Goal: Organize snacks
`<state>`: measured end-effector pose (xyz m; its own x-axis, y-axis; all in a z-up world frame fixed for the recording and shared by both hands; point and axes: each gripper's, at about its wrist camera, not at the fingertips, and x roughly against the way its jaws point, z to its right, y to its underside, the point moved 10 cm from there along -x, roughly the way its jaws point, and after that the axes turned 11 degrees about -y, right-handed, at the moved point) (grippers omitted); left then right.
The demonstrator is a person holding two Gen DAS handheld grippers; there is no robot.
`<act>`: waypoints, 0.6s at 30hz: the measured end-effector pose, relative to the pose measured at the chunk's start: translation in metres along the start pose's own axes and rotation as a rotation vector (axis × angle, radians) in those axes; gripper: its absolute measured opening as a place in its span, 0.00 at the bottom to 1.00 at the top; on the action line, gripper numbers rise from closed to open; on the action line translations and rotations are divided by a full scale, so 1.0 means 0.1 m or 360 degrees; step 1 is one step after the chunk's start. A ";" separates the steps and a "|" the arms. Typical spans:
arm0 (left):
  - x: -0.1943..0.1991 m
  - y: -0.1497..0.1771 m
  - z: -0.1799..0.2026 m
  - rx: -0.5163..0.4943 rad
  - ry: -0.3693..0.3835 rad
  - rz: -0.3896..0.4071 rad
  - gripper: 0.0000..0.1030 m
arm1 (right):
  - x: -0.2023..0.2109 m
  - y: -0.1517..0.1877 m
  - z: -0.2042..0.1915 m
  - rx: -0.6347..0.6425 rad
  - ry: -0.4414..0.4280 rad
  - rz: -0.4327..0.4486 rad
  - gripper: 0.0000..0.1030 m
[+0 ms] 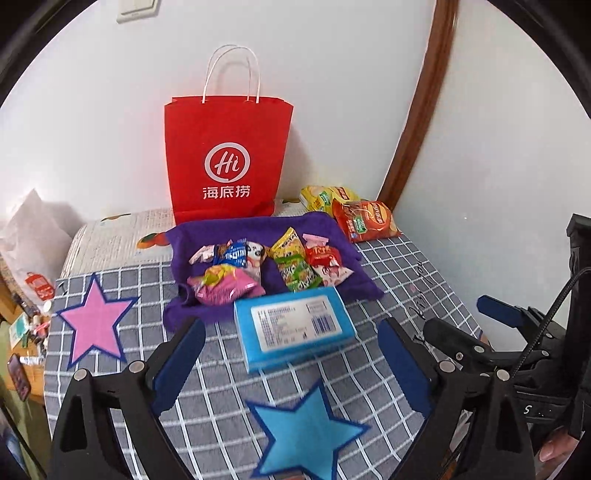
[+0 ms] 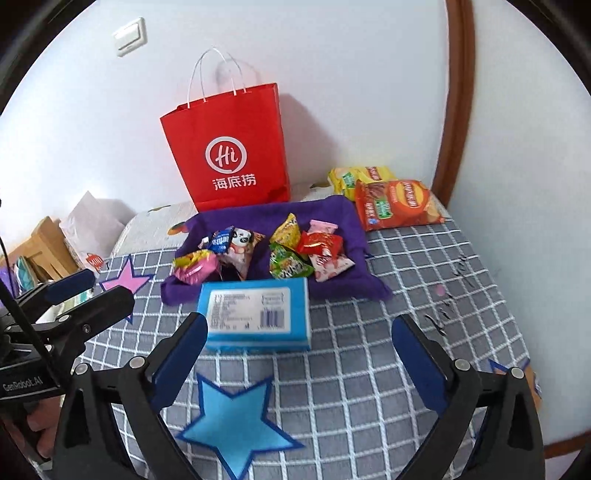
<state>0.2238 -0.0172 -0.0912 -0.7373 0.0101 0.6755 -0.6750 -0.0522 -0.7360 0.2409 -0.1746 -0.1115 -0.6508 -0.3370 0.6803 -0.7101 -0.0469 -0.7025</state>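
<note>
Now both tongs, left gripper (image 1: 291, 363) and right gripper (image 2: 299, 354), released, empty. Blue box (image 2: 255, 314) just ahead; careless reach could shove it into snack packets (image 2: 258, 251) beyond.

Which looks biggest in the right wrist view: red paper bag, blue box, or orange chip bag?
1. red paper bag
2. blue box, though it lies nearer the camera
3. orange chip bag

A pink star (image 1: 96, 322) and a blue star (image 1: 308, 432) lie on the grey checked cloth (image 1: 399, 295). A light switch (image 2: 129, 36) sits on the white wall (image 2: 332, 92), beside a brown door frame (image 2: 456, 110).
</note>
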 end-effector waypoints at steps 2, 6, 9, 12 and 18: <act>0.13 0.08 0.02 0.0018 -0.0001 0.0016 0.92 | 0.12 0.10 0.01 -0.0004 0.0009 0.0006 0.99; 0.40 0.20 0.07 0.0021 -0.0019 0.0077 0.94 | 0.37 0.28 0.03 -0.0039 0.0000 0.0049 0.99; 0.58 0.30 0.09 0.0029 -0.0056 0.0115 0.94 | 0.53 0.40 0.04 -0.0050 0.0008 0.0074 0.99; 0.71 0.41 0.10 0.0048 -0.0070 0.0145 0.94 | 0.68 0.51 0.03 -0.0051 0.0010 0.0102 0.99; 0.90 0.61 0.14 0.0072 -0.0076 0.0164 0.94 | 0.92 0.70 0.00 -0.0018 0.0029 0.0144 0.99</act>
<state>0.1168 -0.0337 -0.0747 -0.7997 -0.0452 0.5987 -0.5931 -0.0954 -0.7995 0.1310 -0.2092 -0.0978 -0.7173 -0.3223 0.6177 -0.6510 -0.0062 -0.7591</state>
